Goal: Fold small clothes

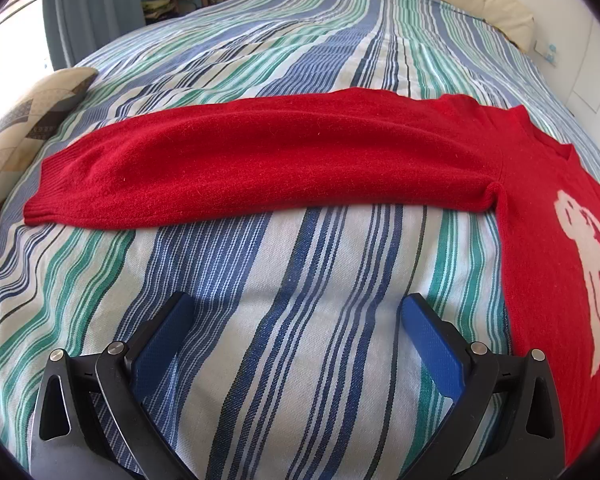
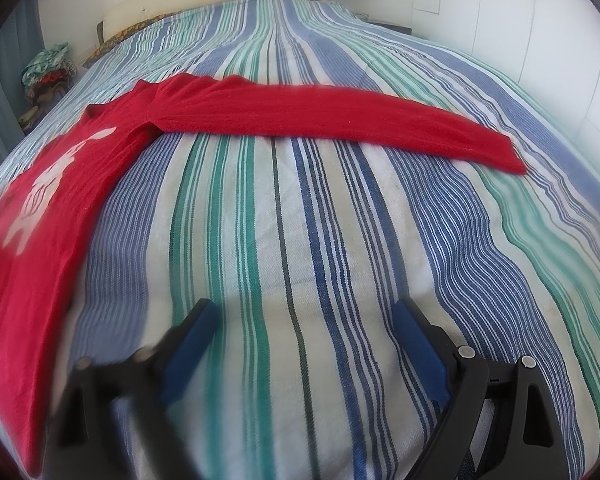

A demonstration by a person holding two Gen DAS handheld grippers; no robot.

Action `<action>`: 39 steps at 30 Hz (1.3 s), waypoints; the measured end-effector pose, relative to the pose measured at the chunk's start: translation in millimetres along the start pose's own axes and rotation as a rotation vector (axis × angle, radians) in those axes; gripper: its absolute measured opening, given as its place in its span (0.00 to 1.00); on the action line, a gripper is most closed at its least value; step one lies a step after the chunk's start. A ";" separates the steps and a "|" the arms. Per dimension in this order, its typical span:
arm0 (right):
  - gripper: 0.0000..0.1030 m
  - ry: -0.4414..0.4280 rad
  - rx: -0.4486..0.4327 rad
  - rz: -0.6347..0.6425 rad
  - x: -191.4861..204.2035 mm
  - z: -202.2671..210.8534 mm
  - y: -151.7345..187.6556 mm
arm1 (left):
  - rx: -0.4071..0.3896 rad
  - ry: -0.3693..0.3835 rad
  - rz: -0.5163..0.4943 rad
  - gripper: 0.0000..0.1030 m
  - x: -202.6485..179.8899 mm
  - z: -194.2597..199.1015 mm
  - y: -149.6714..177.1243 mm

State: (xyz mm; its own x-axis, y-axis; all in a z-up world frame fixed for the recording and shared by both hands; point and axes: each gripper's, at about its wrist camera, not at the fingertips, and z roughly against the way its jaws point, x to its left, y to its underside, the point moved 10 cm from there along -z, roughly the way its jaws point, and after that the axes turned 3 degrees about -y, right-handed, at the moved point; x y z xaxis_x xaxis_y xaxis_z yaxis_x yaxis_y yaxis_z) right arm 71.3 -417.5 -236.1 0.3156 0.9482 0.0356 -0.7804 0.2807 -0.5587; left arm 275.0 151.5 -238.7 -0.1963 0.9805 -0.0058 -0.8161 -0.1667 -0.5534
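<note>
— Red knit, was it? Where did the sweater [image 1: 284, 160] lie?

— Flat on the striped bedspread [image 1: 300, 264], across the middle of the bed, both sleeves stretched out sideways toward the bed's long edges. A white animal figure [image 1: 588, 272] showed on its chest.

— And the tools?

— The left tool [image 1: 296, 312] stood with jaws wide apart over bare bedspread, near the bed's foot edge, touching no cloth. The right tool [image 2: 304, 316] was likewise spread, nothing between its blue pads [image 2: 418, 344].
</note>
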 end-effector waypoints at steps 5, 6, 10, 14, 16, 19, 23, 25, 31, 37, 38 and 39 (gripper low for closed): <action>0.86 0.001 -0.001 0.001 0.2 -0.2 0.0 | 0.000 0.000 0.000 1.00 0.0 0.0 0.1; 0.86 0.002 -0.001 0.001 0.1 0.0 -0.1 | 0.000 0.000 0.000 1.00 0.0 -0.1 -0.1; 0.86 0.000 -0.002 -0.001 0.4 0.9 0.0 | 0.000 0.000 0.000 1.00 0.0 0.0 0.0; 0.86 -0.006 -0.004 0.002 0.8 1.1 0.7 | 0.000 0.000 0.000 1.00 0.0 0.0 0.0; 0.87 -0.007 -0.004 0.002 1.1 0.7 0.3 | 0.000 0.000 0.000 1.00 0.0 0.1 0.1; 0.87 -0.006 -0.003 0.002 0.8 0.5 0.5 | 0.001 0.001 0.000 1.00 0.0 0.1 0.1; 0.87 -0.006 -0.004 0.002 0.9 0.4 0.3 | 0.001 0.001 0.000 1.00 0.0 0.0 0.0; 0.87 -0.006 -0.004 0.002 0.8 0.5 0.4 | 0.001 0.001 0.000 1.00 0.0 0.0 0.1; 0.87 -0.007 -0.004 0.003 1.0 0.4 0.4 | 0.001 0.001 0.000 1.00 -0.1 0.0 0.1; 0.87 -0.006 -0.004 0.003 1.1 0.7 0.9 | 0.001 0.001 0.000 1.00 -0.1 -0.1 0.2; 0.87 -0.007 -0.005 0.003 1.2 0.8 0.9 | 0.001 0.001 0.000 1.00 -0.1 -0.1 0.1; 0.87 -0.008 -0.005 0.002 1.1 0.7 0.8 | 0.001 0.001 0.000 1.00 -0.1 -0.1 0.1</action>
State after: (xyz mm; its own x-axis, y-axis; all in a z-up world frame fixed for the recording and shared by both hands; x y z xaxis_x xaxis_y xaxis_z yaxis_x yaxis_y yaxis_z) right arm 70.6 -416.2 -236.0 0.3093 0.9501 0.0411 -0.7783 0.2777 -0.5632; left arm 275.0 151.4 -238.9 -0.1958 0.9806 -0.0072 -0.8167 -0.1671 -0.5524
